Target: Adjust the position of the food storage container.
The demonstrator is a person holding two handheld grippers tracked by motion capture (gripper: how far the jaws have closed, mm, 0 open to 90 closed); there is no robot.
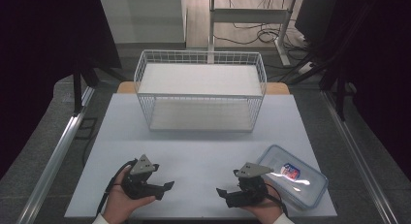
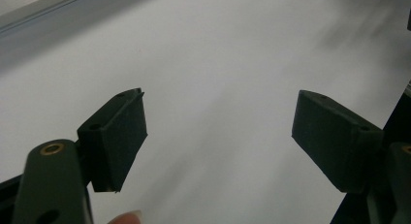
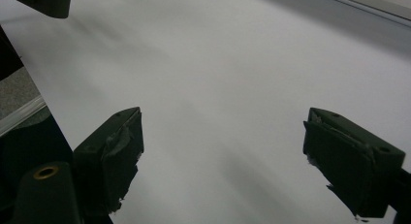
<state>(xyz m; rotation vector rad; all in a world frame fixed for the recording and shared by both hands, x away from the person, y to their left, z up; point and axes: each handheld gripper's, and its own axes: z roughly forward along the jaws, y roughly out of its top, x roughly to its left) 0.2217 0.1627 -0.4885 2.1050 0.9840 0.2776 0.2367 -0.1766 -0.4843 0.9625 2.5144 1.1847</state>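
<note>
Two grippers at the tabletop's [image 1: 203, 136] near edge, left gripper [image 1: 165, 190] and right gripper [image 1: 223, 194] both spread wide and empty, clear lidded food container [image 1: 293, 178] just beside the right gripper at the near right corner, white wire basket [image 1: 201, 90] at the far edge.

Left tool [image 1: 167, 187]: matt black body, grey three-cornered plate on top, black cable looping from its rear. Right tool [image 1: 222, 193]: same build, same grey plate, black cable trailing behind. In the gripper views each jaw ends in a blocky black pad with small screw holes; brass-coloured bushings sit in the arms. The right tool's pads are frayed and torn at the edges. White cuffs show at both wrists.
</note>
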